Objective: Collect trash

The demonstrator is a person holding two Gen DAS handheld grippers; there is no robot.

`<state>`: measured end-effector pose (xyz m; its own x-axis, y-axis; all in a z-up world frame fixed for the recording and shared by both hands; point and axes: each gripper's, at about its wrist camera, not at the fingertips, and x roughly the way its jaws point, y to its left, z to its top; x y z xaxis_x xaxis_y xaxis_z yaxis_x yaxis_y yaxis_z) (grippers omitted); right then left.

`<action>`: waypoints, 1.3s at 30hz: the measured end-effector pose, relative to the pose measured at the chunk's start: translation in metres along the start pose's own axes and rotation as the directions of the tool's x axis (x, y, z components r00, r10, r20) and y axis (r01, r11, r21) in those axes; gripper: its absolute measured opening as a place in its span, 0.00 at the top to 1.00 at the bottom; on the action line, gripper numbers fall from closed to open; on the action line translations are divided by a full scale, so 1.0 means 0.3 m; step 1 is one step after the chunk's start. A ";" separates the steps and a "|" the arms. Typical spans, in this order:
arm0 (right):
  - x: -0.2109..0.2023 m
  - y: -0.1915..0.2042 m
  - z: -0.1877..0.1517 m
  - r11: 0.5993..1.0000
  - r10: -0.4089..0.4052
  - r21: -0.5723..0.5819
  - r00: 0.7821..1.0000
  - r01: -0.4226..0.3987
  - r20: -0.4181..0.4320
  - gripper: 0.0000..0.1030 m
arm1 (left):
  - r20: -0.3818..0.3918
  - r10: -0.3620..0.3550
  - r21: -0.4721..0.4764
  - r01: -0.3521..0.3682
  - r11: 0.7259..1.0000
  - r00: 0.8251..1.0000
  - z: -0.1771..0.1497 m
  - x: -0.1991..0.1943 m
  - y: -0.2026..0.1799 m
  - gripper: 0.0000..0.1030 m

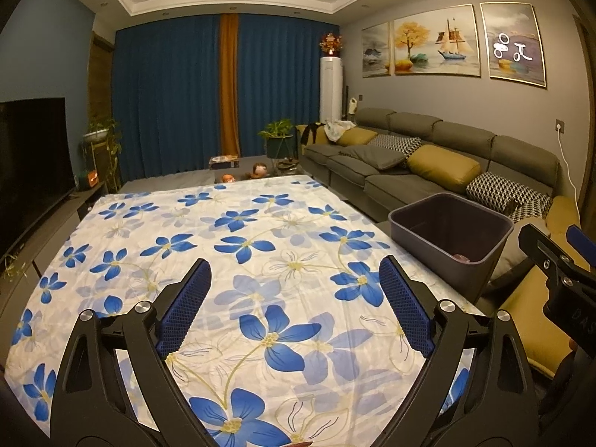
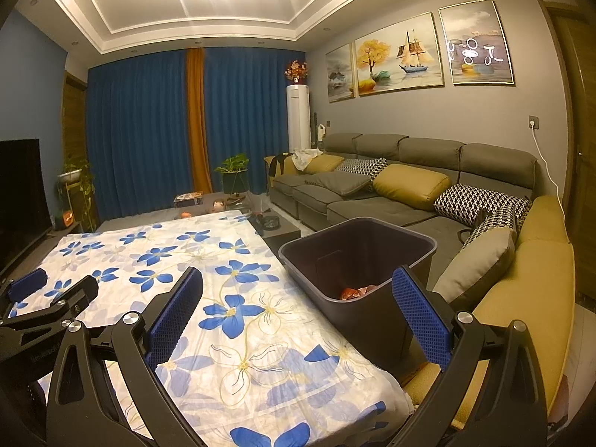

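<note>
A dark rectangular bin (image 2: 357,272) stands at the right edge of the table, which is covered with a white cloth with blue flowers (image 1: 231,260). Red and orange trash (image 2: 357,292) lies at the bin's bottom; in the left wrist view the bin (image 1: 447,238) shows a pinkish piece (image 1: 462,259) inside. My left gripper (image 1: 294,305) is open and empty above the cloth. My right gripper (image 2: 298,320) is open and empty, its right finger just in front of the bin. Each gripper shows at the edge of the other's view.
A long grey sofa (image 2: 391,201) with yellow and patterned cushions runs along the right wall. A television (image 1: 29,164) stands at the left. Blue curtains (image 1: 167,100), potted plants and small items on the floor lie beyond the table's far end.
</note>
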<state>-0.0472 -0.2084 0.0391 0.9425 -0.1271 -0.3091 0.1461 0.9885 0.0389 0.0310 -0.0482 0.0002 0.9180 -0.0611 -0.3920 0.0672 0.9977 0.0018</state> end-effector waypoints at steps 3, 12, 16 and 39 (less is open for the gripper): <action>-0.002 -0.001 0.001 1.000 -0.003 0.004 1.000 0.003 0.000 0.05 | 0.003 0.003 0.005 -0.003 1.000 1.000 0.001 -0.003 -0.002 0.13; -0.006 -0.002 0.004 1.000 -0.004 0.010 1.000 0.004 0.003 0.05 | 0.004 0.014 0.009 -0.014 1.000 1.000 0.005 -0.011 -0.002 0.08; -0.006 -0.001 0.008 1.000 -0.004 0.017 1.000 0.004 0.005 0.05 | -0.002 0.018 -0.001 -0.018 1.000 1.000 0.006 -0.011 0.007 0.08; -0.005 -0.003 0.012 1.000 -0.003 0.022 1.000 0.003 0.004 0.05 | -0.016 0.020 -0.029 -0.021 0.999 1.000 0.002 0.000 0.027 0.08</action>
<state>-0.0477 -0.2093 0.0428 0.9434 -0.1304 -0.3050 0.1554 0.9861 0.0590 0.0316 -0.0399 0.0009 0.9126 -0.0403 -0.4070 0.0368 0.9992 -0.0163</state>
